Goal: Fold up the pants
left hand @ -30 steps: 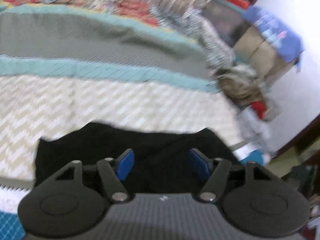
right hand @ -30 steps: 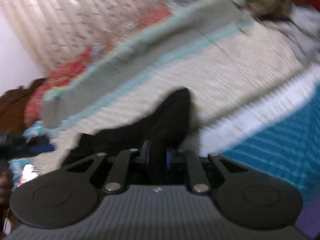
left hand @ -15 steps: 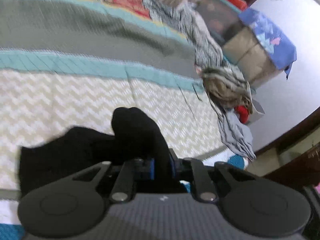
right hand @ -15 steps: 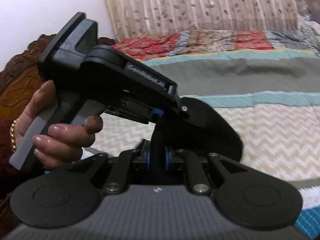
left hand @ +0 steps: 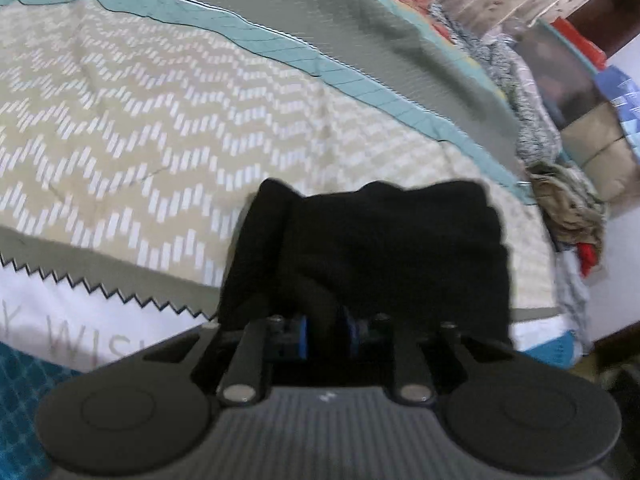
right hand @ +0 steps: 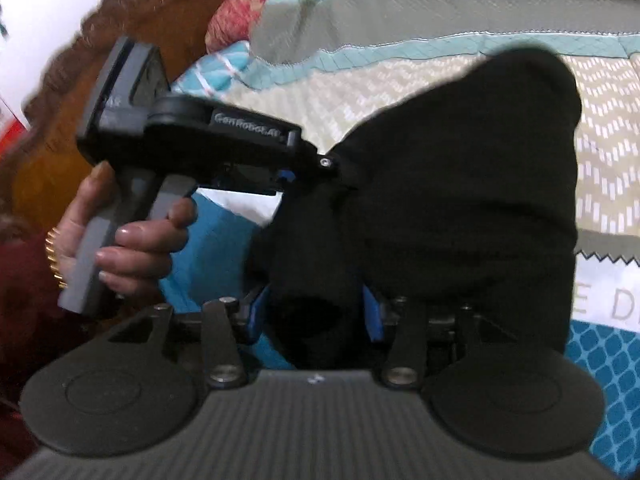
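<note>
Black pants (left hand: 384, 248) lie bunched in a folded heap on the bed's quilt (left hand: 132, 128), over its beige zigzag band and near the white strip with a sawtooth edge. In the left wrist view, the left gripper (left hand: 326, 332) has a ridge of the black cloth between its 2 blue pads (left hand: 303, 334); the pads sit close against the fabric, clenched on it, though the jaws are starting to part. Beyond the quilt's far edge, a pile of mixed clothes (left hand: 568, 204) lies at the bed's side.

In the right wrist view, the right gripper (right hand: 316, 312) has a thick fold of the pants (right hand: 460, 184) between its blue pads (right hand: 370, 312). Its jaws are opening, and the pads stand spread with the cloth loose between them, released rather than pinched. To the left, a hand (right hand: 128, 236) with a gold bangle holds the grey handle of the left gripper (right hand: 296, 178), whose tip is buried in the black cloth. A carved wooden headboard (right hand: 100, 40) stands behind it.
</note>
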`<state>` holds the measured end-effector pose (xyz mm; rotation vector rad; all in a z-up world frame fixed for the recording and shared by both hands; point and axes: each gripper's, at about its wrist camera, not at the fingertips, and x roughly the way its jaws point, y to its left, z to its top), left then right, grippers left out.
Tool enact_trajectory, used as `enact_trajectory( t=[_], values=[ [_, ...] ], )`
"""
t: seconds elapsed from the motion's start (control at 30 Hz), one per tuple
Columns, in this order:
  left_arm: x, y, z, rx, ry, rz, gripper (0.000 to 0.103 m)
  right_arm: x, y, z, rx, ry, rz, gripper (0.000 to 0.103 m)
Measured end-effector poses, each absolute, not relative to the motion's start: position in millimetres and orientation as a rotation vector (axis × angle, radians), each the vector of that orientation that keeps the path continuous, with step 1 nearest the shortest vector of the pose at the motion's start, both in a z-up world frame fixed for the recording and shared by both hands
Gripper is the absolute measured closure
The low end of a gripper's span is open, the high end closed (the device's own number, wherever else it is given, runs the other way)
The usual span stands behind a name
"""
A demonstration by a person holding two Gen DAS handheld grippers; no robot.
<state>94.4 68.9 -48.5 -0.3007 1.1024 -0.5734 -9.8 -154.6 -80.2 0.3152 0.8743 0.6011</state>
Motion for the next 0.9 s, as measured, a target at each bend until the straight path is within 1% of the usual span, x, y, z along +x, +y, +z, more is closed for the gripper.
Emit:
enact_trajectory(
  t=[0.03, 0.1, 0.13, 0.17, 0.23, 0.33, 0.47, 0.6, 0.67, 0.73, 0.8, 0.9],
  values=[
    [91.2, 67.5, -47.9, -0.286, 1.081, -0.566, 0.081, -12.8, -151.9, -77.5, 0.284, 0.864, 0.603, 0.052],
    [88.0, 66.6, -40.5, -0.263, 1.067, -0.557, 0.076, -16.6, -149.8, -69.9, 0.244, 0.863, 0.604, 0.052],
    [86.5, 68.2, -33.9, -0.247, 1.060, -0.552, 0.070, -19.7, -153.1, -66.3, 0.248, 0.860, 0.609, 0.052],
    [84.1, 69.6, -26.8, -0.238, 1.046, -0.545, 0.060, -20.9, -157.4, -62.4, 0.262, 0.855, 0.615, 0.052],
    [75.0, 81.9, -10.0, -0.228, 0.990, -0.519, 0.047, -20.4, -167.3, -52.7, 0.290, 0.825, 0.628, 0.051],
    [64.8, 94.2, 4.7, -0.261, 0.971, -0.551, 0.047, -41.3, -185.9, -36.1, 0.305, 0.752, 0.628, 0.051],
    [53.6, 89.6, 7.0, -0.285, 0.998, -0.590, 0.047, -52.8, -190.2, -28.5, 0.305, 0.698, 0.609, 0.052],
    [48.1, 77.9, 0.0, -0.292, 1.046, -0.629, 0.045, -43.1, -186.4, -33.1, 0.314, 0.703, 0.598, 0.052],
    [44.3, 72.7, -2.9, -0.280, 1.056, -0.629, 0.042, -30.5, -173.4, -36.7, 0.310, 0.722, 0.617, 0.052],
    [41.7, 68.9, -2.9, -0.260, 1.055, -0.626, 0.042, -25.8, -159.5, -38.6, 0.295, 0.742, 0.654, 0.052],
    [39.4, 67.4, -2.5, -0.247, 1.054, -0.626, 0.042, -20.6, -145.8, -39.7, 0.277, 0.757, 0.686, 0.052],
    [34.6, 64.5, 0.3, -0.214, 1.042, -0.612, 0.049, -19.5, -132.8, -39.3, 0.235, 0.773, 0.716, 0.052]
  ],
)
